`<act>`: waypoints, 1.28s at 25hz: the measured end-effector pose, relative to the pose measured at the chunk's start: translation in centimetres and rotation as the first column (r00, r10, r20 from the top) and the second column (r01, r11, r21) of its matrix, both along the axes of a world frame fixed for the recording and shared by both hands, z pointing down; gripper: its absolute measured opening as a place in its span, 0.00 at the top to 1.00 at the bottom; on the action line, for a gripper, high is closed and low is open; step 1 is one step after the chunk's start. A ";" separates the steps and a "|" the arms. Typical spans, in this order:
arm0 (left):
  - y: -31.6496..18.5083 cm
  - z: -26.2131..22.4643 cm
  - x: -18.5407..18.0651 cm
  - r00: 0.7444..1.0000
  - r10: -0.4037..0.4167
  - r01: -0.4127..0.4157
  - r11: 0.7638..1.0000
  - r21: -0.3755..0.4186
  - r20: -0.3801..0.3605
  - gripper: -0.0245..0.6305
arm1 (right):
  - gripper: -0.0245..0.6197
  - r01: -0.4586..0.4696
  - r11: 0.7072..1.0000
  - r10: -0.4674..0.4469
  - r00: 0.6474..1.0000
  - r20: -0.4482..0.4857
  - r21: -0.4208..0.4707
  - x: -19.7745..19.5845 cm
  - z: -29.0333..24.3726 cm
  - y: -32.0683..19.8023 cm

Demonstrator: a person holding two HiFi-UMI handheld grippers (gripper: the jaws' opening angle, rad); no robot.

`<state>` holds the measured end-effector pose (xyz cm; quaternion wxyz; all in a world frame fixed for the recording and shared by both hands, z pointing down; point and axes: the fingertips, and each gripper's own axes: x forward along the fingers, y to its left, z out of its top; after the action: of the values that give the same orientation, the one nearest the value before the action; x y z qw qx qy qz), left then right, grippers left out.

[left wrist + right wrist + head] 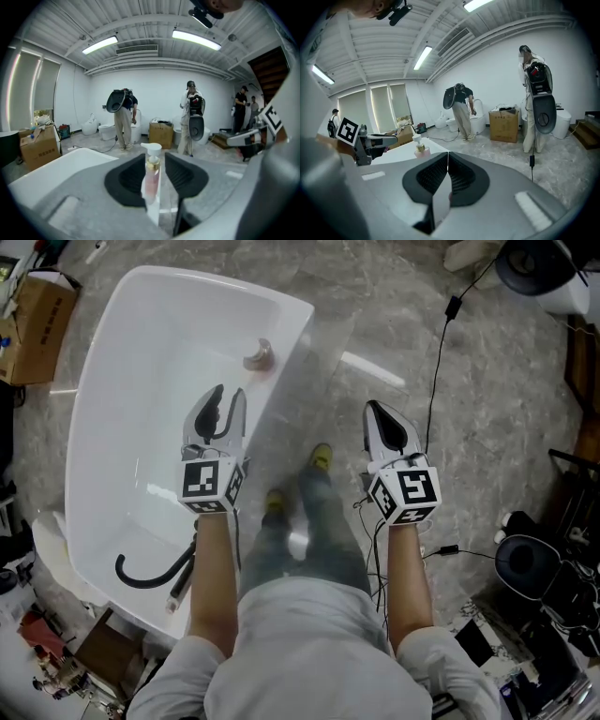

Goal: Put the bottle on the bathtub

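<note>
Little seems left: the bottle (260, 355) is standing on the bathtub (141, 381) rim, just ahead of the left gripper (228, 404) with its jaws parted; the right gripper (373, 411) is hanging closed, empty.

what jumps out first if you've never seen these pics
A big white bathtub fills the left of the head view, with a pink pump bottle standing on its right rim. The left gripper is over the tub just short of the bottle, jaws apart, while the right gripper is over the stone floor with its jaws together.
</note>
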<state>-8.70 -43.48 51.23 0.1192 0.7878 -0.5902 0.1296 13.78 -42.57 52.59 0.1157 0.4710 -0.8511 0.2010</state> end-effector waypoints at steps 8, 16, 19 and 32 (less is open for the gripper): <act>3.2 -4.2 -0.9 1.000 -0.001 0.002 0.999 0.037 -0.019 0.81 | 0.95 -0.052 0.998 0.052 0.999 0.005 0.023 -0.1 -3.8 3.7; 7.1 -7.5 -1.6 0.999 0.013 -0.011 0.998 0.058 -0.047 0.86 | 0.95 -0.083 0.995 0.082 0.997 0.013 0.061 -1.3 -7.8 7.3; 8.5 -8.9 -2.2 0.998 0.020 -0.015 0.997 0.073 -0.061 0.88 | 0.95 -0.081 0.993 0.081 0.997 0.010 0.083 -2.3 -9.5 8.8; 14.1 -14.6 -3.6 0.995 0.058 -0.046 0.989 0.139 -0.079 0.96 | 0.96 -0.108 0.982 0.110 0.994 -0.004 0.153 -3.6 -14.7 15.5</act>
<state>-12.28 -29.42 36.66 0.0860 0.8140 -0.5714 0.0591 10.14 -27.11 37.92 0.0734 0.5254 -0.8363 0.1385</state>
